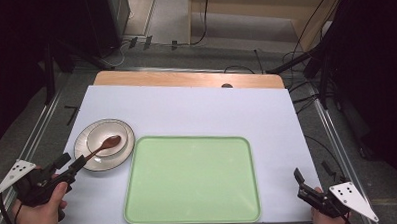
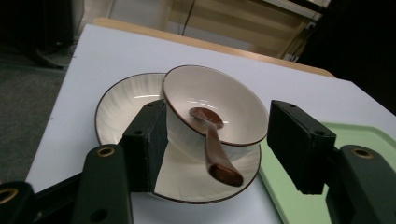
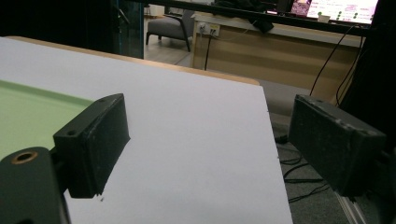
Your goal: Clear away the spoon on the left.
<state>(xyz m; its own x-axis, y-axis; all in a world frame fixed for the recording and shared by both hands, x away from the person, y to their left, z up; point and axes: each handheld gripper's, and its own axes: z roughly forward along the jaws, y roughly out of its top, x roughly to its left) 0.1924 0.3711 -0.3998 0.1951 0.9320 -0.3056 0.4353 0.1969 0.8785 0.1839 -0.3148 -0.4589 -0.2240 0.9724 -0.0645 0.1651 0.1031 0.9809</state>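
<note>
Left gripper (image 2: 217, 144): held spread wide at the table's near left corner, jaws flanking the spoon's handle end without touching it.
Right gripper (image 3: 210, 149): held spread wide, nothing between the jaws, over the white table (image 1: 196, 112) at the near right.
Spoon (image 2: 212, 144): brown, laid in the bowl (image 2: 212, 105), handle over the rim.
Bowl: seated on the plate (image 2: 126, 100).
Tray (image 1: 191, 180): green, just beside the plate.
</note>
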